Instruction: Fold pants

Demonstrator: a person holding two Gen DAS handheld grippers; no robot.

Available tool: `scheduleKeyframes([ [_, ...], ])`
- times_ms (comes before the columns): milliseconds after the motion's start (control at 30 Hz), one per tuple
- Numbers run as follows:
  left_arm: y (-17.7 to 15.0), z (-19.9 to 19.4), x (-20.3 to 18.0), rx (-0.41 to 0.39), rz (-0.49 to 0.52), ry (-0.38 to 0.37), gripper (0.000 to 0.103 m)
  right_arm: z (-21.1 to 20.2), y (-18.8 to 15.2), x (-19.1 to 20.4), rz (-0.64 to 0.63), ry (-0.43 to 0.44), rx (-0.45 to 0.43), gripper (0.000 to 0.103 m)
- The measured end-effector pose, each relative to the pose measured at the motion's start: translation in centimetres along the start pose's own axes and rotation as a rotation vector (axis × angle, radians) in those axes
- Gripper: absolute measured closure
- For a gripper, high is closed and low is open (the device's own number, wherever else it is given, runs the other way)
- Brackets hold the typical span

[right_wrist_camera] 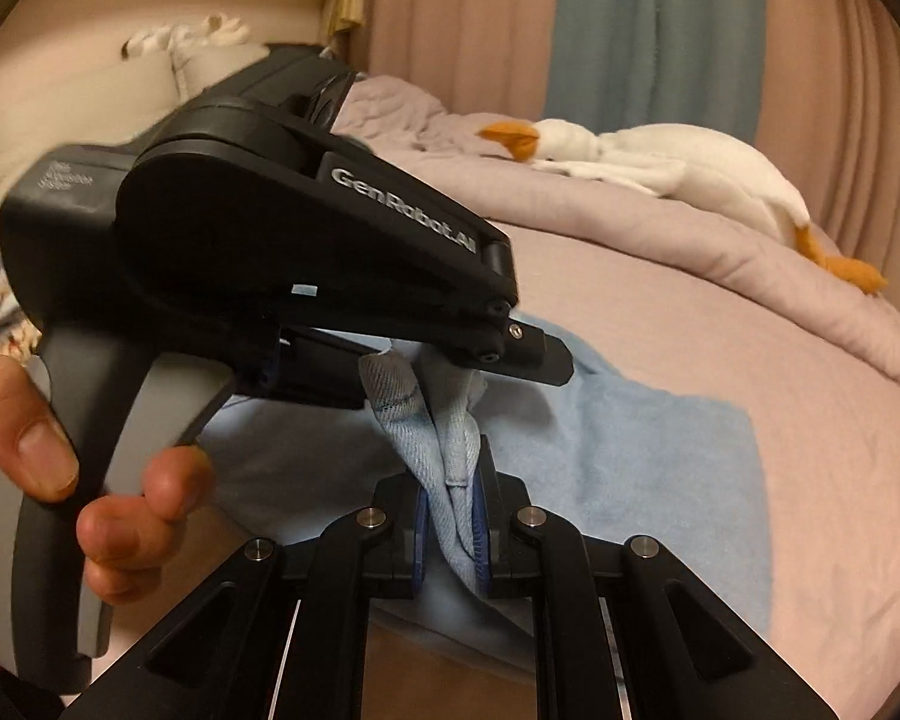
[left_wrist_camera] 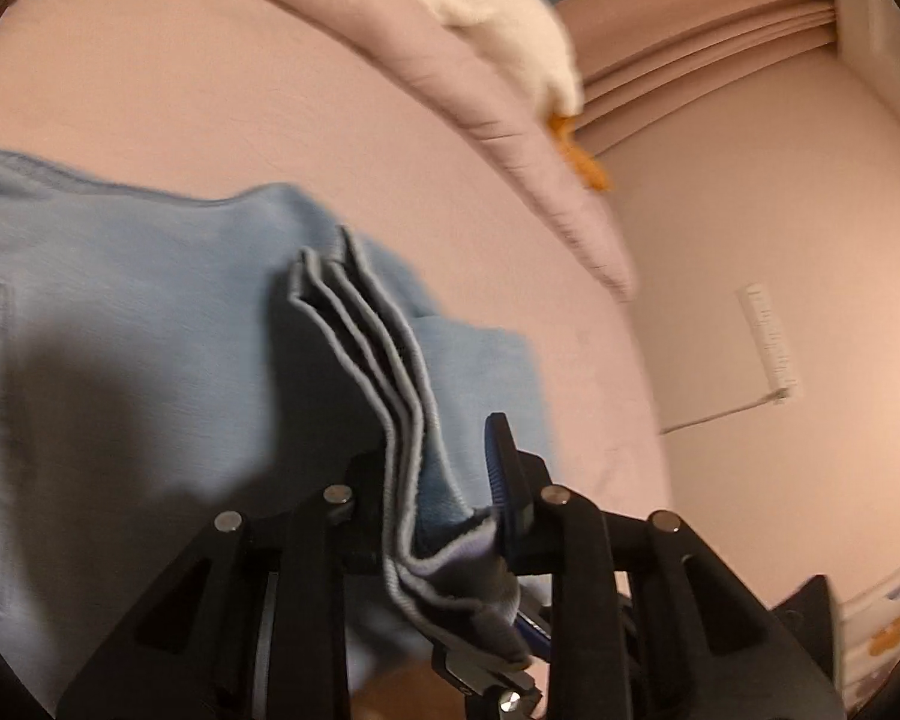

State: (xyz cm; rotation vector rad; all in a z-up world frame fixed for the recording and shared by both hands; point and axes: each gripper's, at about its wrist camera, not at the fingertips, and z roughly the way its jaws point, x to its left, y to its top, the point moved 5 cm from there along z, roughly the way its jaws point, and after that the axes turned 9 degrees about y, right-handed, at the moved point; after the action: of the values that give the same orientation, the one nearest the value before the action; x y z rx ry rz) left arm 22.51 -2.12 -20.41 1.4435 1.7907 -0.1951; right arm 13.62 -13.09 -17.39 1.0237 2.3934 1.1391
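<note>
Light blue pants (left_wrist_camera: 120, 300) lie on a pink bed sheet (left_wrist_camera: 180, 78). My left gripper (left_wrist_camera: 444, 480) is shut on several stacked hem layers of the pants, which stand up between its jaws. In the right wrist view my right gripper (right_wrist_camera: 453, 510) is shut on a bunched edge of the pants (right_wrist_camera: 660, 450), lifted a little off the bed. The left gripper (right_wrist_camera: 390, 372) shows just ahead of it, held by a hand (right_wrist_camera: 60, 468), gripping the same bunched cloth.
A pink quilt (right_wrist_camera: 690, 228) is heaped along the far side of the bed with a white plush goose (right_wrist_camera: 660, 162) on it. Pink and blue curtains (right_wrist_camera: 630, 30) hang behind. A pillow (right_wrist_camera: 60, 114) lies at the far left.
</note>
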Motion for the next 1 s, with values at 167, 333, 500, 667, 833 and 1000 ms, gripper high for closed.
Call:
scheduleKeyframes([
  [167,-0.5,0.9,3.6,0.044,-0.011,0.115,0.08,3.2,-1.8,-0.2,0.093,0.081,0.162,0.065],
  [333,-0.5,-1.6,4.3,-0.011,0.048,0.198,0.076,0.2,-1.6,-1.9,0.144,0.179,0.131,0.061],
  [500,-0.5,-1.8,1.0,-0.055,0.151,0.184,0.075,-3.7,0.0,-9.2,0.334,0.164,0.028,0.061],
  [667,-2.2,1.4,-4.1,-0.003,0.296,0.136,0.067,-2.2,1.0,-16.9,0.454,0.011,0.054,0.072],
  [833,-5.5,4.6,-2.2,0.11,0.331,0.199,0.068,2.8,1.1,-20.7,0.488,-0.04,0.163,0.081],
  [1000,-5.2,4.2,-1.2,0.107,0.283,0.153,0.069,4.5,-0.9,-20.6,0.566,-0.003,0.25,0.092],
])
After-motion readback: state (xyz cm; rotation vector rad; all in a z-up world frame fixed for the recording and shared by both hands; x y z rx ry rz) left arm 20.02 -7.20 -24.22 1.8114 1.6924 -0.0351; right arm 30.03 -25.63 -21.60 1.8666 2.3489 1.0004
